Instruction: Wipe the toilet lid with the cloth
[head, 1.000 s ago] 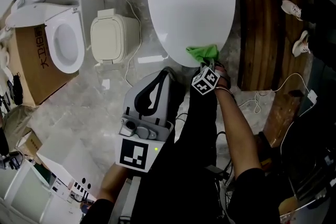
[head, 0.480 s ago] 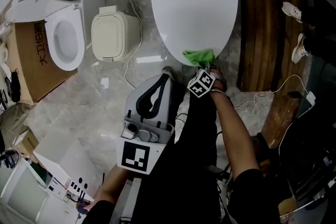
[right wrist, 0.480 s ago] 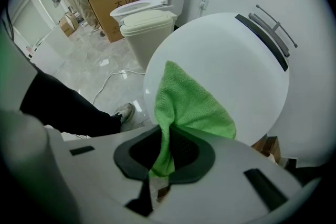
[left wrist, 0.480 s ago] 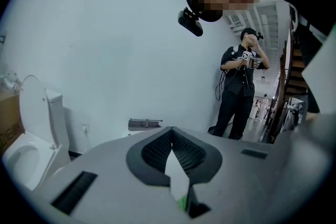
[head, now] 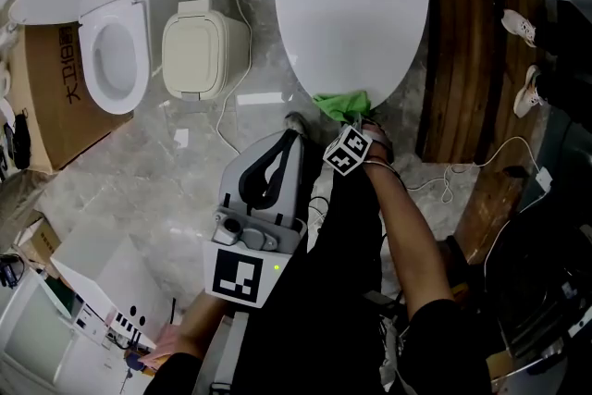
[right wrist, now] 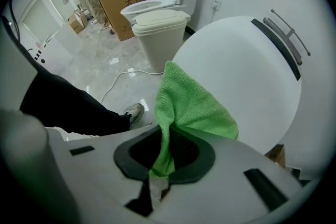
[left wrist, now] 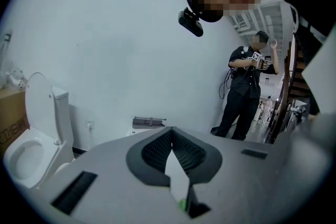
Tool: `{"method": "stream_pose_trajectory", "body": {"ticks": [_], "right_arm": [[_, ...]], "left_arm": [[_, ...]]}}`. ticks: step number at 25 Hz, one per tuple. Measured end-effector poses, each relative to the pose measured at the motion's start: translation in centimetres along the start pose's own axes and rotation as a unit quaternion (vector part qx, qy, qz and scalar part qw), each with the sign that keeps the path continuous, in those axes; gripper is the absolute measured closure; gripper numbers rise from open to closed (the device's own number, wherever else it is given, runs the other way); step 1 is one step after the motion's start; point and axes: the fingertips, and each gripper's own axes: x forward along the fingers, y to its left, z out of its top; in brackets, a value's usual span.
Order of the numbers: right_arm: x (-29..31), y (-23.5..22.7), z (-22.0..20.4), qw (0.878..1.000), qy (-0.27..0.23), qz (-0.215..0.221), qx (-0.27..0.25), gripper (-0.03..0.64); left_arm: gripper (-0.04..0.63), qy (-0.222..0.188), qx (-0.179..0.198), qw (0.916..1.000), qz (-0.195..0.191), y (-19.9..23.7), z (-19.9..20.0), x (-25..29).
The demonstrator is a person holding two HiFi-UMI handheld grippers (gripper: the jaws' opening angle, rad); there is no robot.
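My right gripper [right wrist: 167, 153] is clamped on the green cloth [right wrist: 192, 105]. One end of the cloth is pinched between the dark pads, and the rest bunches out past the jaw tips. In the head view the cloth sits right at the near, rounded front edge of the closed white toilet lid [head: 352, 18], just ahead of the gripper. The loose part of the cloth seems to rest against that edge, while the rest of the lid stretches away beyond it.

My left gripper [head: 281, 148] is held lower, to the left of the right one and well apart from the lid. Its jaws are closed together with nothing between them. Its own view points at a plain wall, with a person [left wrist: 244, 93] standing off to the right.

On the floor to the left of the lid stand a beige lidded bin [head: 204, 51] and a second toilet [head: 115, 62] with its seat open, next to a cardboard box [head: 48, 111].
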Motion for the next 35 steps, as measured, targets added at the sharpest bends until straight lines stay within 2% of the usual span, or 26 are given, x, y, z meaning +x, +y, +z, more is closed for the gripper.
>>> {"method": "stream_pose_trajectory", "body": {"ticks": [3, 5, 7, 10, 13, 18, 25, 30, 35], "right_arm": [[0.8, 3.7, -0.8, 0.996, 0.039, 0.061, -0.043, 0.572], [0.8, 6.0, -1.2, 0.991, 0.054, 0.08, -0.092, 0.572], [-0.1, 7.3, -1.1, 0.988, 0.045, 0.091, -0.117, 0.572], [-2.5, 8.3, -0.4, 0.987, 0.014, 0.115, -0.111, 0.572], [-5.3, 6.7, 0.4, 0.989, -0.023, 0.123, -0.081, 0.572], [-9.9, -1.8, 3.0, 0.992, -0.088, 0.091, -0.005, 0.572], [-14.1, -19.6, 7.2, 0.982, -0.165, 0.002, 0.09, 0.572], [-15.7, -29.6, 9.8, 0.973, -0.191, -0.051, 0.116, 0.572], [-15.1, -36.4, 11.8, 0.967, -0.208, -0.084, 0.119, 0.572]], "left_arm": [[0.588, 0.0, -0.003, 1.0, 0.006, 0.2, 0.1, -0.1], [0.588, 0.001, -0.002, 1.0, 0.008, 0.3, 0.2, -0.3], [0.588, 0.004, 0.002, 1.0, 0.008, 0.4, 0.2, -0.5], [0.588, 0.008, -0.001, 0.9998, 0.015, 0.8, 0.0, -0.5], [0.588, 0.006, -0.011, 0.9996, 0.025, 1.1, 0.1, 0.1], [0.588, 0.001, -0.023, 0.999, 0.039, 1.1, 0.4, 1.7], [0.588, -0.003, -0.034, 0.9977, 0.059, 0.9, 1.2, 5.2], [0.588, -0.005, -0.04, 0.996, 0.079, 0.9, 1.7, 8.3], [0.588, -0.01, -0.044, 0.9943, 0.096, 0.9, 2.3, 11.6]]}}
